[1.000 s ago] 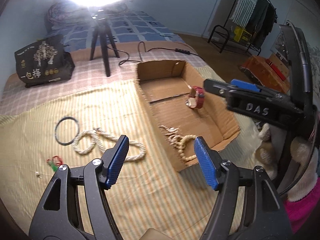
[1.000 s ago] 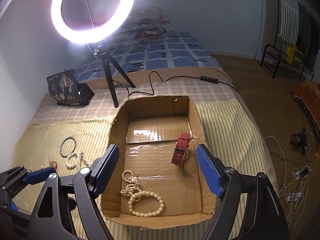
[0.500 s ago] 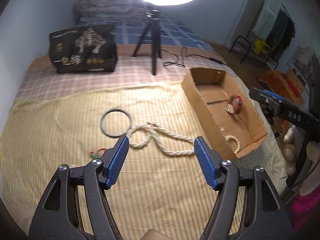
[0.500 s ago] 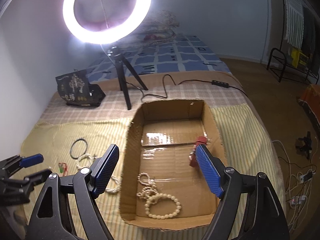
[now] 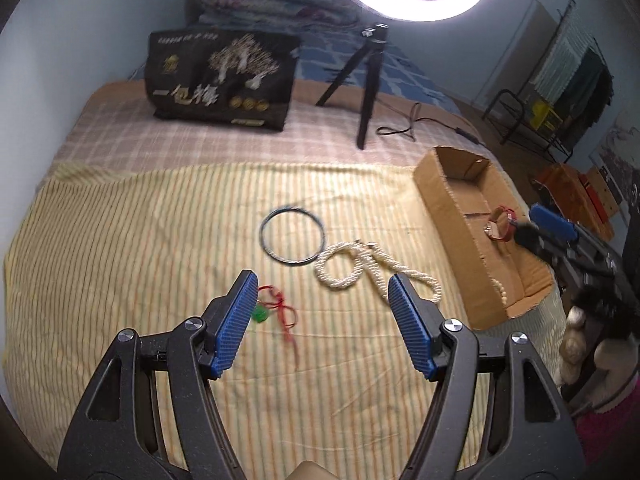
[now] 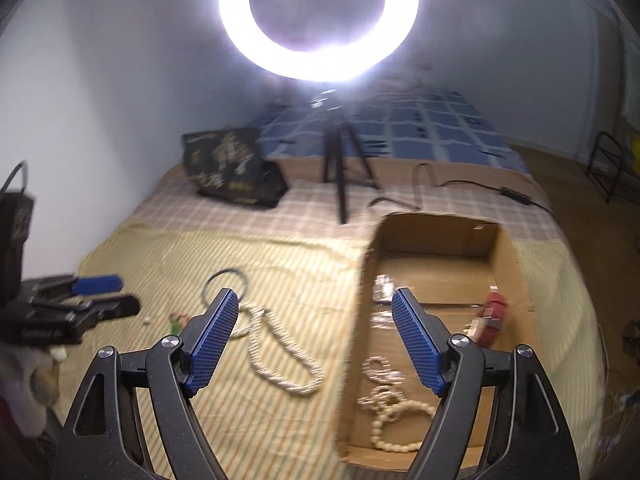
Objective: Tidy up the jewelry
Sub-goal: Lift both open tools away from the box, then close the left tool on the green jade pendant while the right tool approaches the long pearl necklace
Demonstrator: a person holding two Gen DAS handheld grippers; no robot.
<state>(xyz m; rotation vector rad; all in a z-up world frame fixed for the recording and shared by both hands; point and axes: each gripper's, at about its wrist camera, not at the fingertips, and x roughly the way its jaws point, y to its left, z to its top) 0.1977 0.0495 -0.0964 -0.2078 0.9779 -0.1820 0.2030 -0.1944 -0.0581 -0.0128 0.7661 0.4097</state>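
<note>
The left gripper [image 5: 320, 316] hangs over the striped cloth [image 5: 120, 260] with its jaws spread wide, gripping nothing. Between its pads lies a red string [image 5: 285, 312] with a green charm; beyond sit a dark ring [image 5: 292, 236] and a cream rope necklace [image 5: 372, 270]. The right gripper [image 6: 316, 340] is likewise wide open and empty, straddling the box [image 6: 436, 236] wall. Inside the box lie beads [image 6: 390, 408] and a red watch [image 6: 494, 316]. The black bag [image 5: 220, 76] bears gold Chinese characters, too blurred to read surely.
</note>
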